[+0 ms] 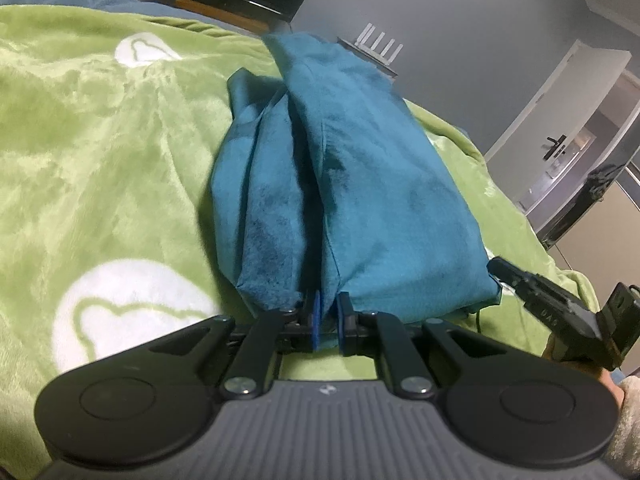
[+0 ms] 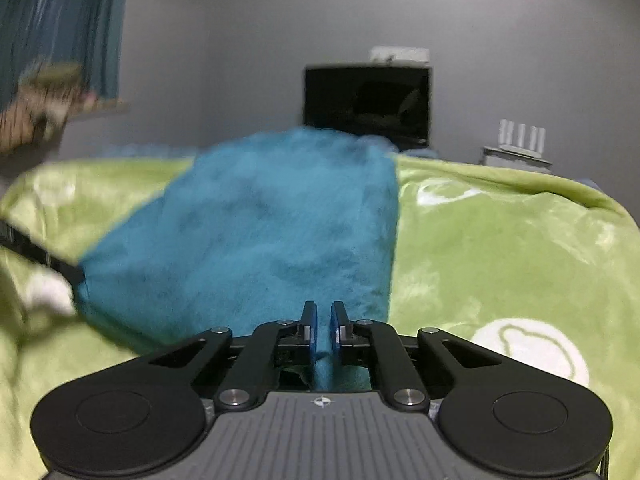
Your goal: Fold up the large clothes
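Note:
A large teal fleece garment point(image 1: 352, 184) lies bunched and stretched over a green blanket point(image 1: 100, 152). My left gripper point(image 1: 327, 314) is shut on the garment's near edge, cloth pinched between its blue pads. In the right wrist view the same teal garment point(image 2: 256, 240) spreads ahead of my right gripper point(image 2: 323, 324), which is shut on a fold of it; cloth runs down between the fingers. The right gripper also shows in the left wrist view point(image 1: 560, 312) at the garment's right corner. The left gripper's black arm point(image 2: 36, 256) shows at the garment's left corner.
The green blanket point(image 2: 520, 240) with white heart patches covers the bed. A dark TV screen point(image 2: 368, 104) and a white router point(image 2: 520, 136) stand beyond the bed's far edge. A door point(image 1: 580, 128) is at the right. Teal curtains point(image 2: 60, 32) hang far left.

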`<state>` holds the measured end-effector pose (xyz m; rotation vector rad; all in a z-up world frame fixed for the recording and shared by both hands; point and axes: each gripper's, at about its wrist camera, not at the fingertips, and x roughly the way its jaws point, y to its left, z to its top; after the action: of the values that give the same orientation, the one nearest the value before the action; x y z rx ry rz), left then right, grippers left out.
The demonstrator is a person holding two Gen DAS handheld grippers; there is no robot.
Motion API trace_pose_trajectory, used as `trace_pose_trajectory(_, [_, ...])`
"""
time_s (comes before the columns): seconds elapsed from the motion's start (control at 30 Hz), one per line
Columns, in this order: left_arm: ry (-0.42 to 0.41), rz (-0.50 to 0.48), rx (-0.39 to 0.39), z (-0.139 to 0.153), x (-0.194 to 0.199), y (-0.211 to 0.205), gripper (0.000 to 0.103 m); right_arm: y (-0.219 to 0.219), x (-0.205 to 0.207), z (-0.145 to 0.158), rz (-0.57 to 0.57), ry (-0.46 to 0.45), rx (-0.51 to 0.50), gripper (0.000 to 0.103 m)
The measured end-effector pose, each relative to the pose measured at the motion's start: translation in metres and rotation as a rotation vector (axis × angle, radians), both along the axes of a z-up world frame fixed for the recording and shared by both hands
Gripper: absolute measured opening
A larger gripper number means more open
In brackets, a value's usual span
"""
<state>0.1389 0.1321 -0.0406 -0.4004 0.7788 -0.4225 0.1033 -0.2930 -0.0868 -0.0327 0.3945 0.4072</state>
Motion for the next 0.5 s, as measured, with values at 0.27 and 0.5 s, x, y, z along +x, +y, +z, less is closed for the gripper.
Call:
trace_pose_trajectory(0.27, [-0.024,-0.013,0.088,0.002,-0.002,-0.01,0.003,0.04,0.04,0.01,0.012,0.031,-0.067,0.029])
trace_pose_trajectory(0.5, [-0.021,-0.028,0.089,0.002,0.0,-0.009,0.003,0.116,0.064,0.009,0.155,0.059,-0.167,0.02])
